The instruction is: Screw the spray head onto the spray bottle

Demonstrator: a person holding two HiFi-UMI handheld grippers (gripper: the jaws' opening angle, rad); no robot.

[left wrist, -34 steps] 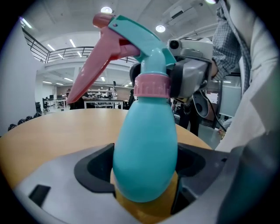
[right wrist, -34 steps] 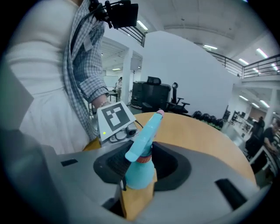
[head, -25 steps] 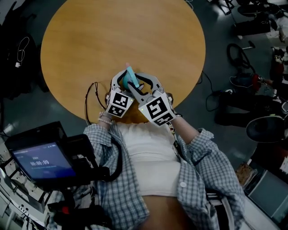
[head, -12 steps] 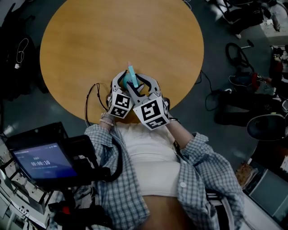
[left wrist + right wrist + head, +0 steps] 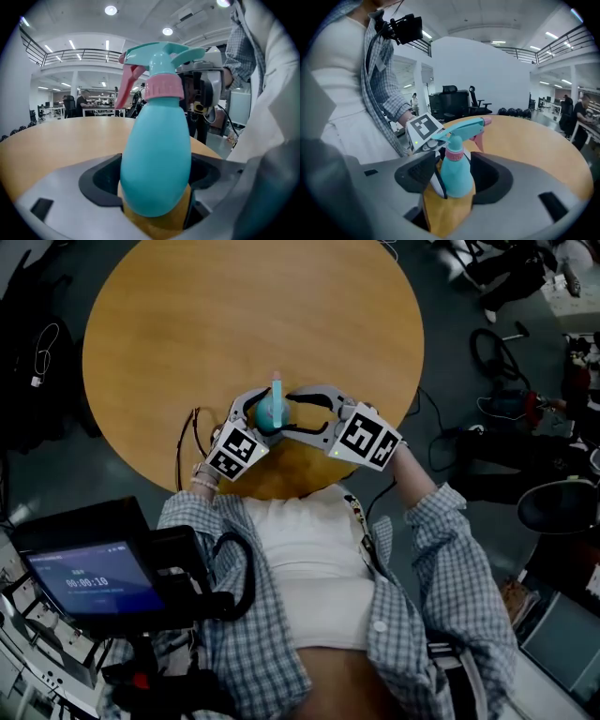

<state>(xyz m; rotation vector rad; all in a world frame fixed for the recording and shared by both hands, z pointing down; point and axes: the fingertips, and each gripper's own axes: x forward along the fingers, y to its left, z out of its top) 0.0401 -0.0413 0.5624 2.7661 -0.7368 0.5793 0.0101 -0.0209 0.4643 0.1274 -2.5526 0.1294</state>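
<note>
Pinching teal spray bottle (image 5: pixel 157 159) upright in left gripper (image 5: pixel 262 415), over near edge of round table (image 5: pixel 234 324), spray head (image 5: pixel 161 58) sitting on neck. Just opening right gripper (image 5: pixel 289 414) wide, flanking bottle, not pressing.

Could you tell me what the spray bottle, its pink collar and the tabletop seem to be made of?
The spray bottle looks like smooth teal plastic with a soft sheen. Its pink collar looks plastic too, finely ribbed. The tabletop is wood or wood-look laminate, satin with faint grain; I cannot tell which.
</note>
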